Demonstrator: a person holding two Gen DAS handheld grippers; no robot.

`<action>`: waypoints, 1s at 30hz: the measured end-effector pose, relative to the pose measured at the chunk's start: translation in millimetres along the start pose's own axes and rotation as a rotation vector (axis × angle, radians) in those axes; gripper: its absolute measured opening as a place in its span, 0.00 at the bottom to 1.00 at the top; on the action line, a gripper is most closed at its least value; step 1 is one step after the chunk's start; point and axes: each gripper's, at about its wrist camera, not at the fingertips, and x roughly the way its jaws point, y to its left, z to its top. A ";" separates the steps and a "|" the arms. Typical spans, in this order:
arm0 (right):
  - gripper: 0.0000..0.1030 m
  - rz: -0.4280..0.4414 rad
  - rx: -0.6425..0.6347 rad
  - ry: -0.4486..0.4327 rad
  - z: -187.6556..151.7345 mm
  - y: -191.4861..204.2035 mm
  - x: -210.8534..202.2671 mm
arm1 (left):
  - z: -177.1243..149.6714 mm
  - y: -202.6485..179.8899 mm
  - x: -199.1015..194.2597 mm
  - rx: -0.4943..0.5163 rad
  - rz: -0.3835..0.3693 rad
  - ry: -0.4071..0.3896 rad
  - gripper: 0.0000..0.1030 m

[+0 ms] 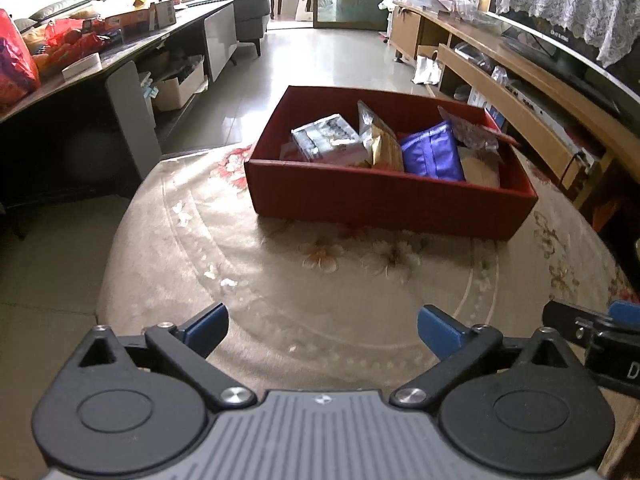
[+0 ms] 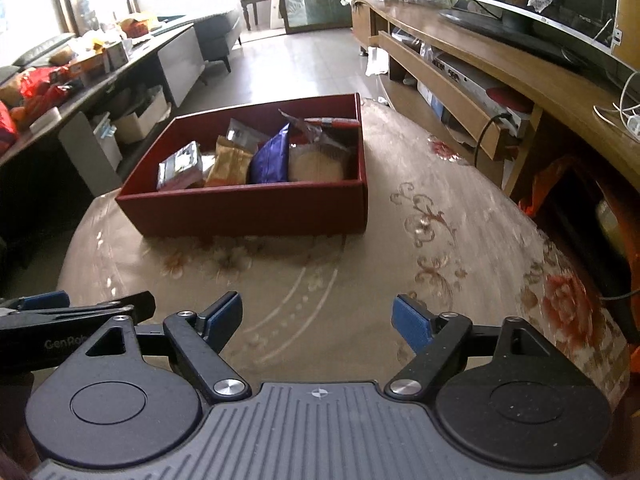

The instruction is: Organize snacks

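A red cardboard box (image 1: pixel 384 200) (image 2: pixel 248 210) stands on a round table with a floral cloth (image 1: pixel 280 280) (image 2: pixel 440 248). Inside it lie several snack packs: a silver and pink pack (image 1: pixel 328 140) (image 2: pixel 178 170), a gold pouch (image 1: pixel 386 148) (image 2: pixel 230 162), a purple bag (image 1: pixel 432 156) (image 2: pixel 272 156) and a beige pack (image 2: pixel 318 166). My left gripper (image 1: pixel 322 326) hovers open over bare cloth, well short of the box. My right gripper (image 2: pixel 318 318) is also open and empty, beside the left one. Each gripper shows at the edge of the other's view.
A long dark table (image 1: pixel 120 46) with snack bags and boxes runs along the left. A wooden TV cabinet (image 2: pixel 500 68) with a screen stands on the right. Tiled floor lies beyond the round table.
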 end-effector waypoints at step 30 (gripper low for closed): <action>0.85 -0.020 -0.014 0.029 -54.9 4.5 -30.8 | -51.2 1.5 -38.4 0.069 -0.025 0.020 1.00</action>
